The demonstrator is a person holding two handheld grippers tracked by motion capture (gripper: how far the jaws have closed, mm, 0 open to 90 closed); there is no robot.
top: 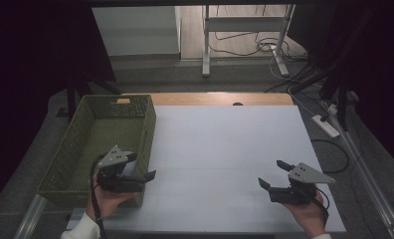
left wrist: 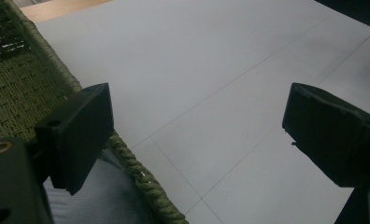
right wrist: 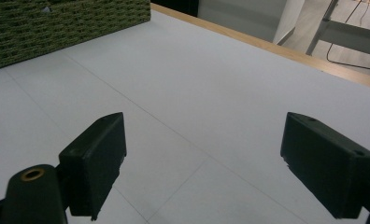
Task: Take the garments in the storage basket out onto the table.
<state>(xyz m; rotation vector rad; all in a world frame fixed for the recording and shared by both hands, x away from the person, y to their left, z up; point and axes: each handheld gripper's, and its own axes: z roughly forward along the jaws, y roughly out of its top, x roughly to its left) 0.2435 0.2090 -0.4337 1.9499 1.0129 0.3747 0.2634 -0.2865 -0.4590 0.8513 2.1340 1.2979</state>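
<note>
Each hand holds a black two-jaw gripper low over the white table (top: 225,149). My left gripper (top: 141,166) hovers at the near right corner of a green woven basket (top: 110,134). It is open and holds nothing. In the left gripper view, the left gripper (left wrist: 206,135) has one jaw above the basket's braided rim (left wrist: 141,179) and the other above bare table. My right gripper (top: 272,174) stands near the table's front right and points toward the far left. It is open too, and the right gripper (right wrist: 211,161) has only white tabletop between its jaws.
The basket's side wall (right wrist: 57,18) lies far left of the right gripper. A wooden strip (top: 220,98) borders the table's back edge. A pale ribbed patch (left wrist: 103,198) sits just inside the basket rim; I cannot tell what it is. Cables and a power strip (top: 327,124) lie on the floor to the right.
</note>
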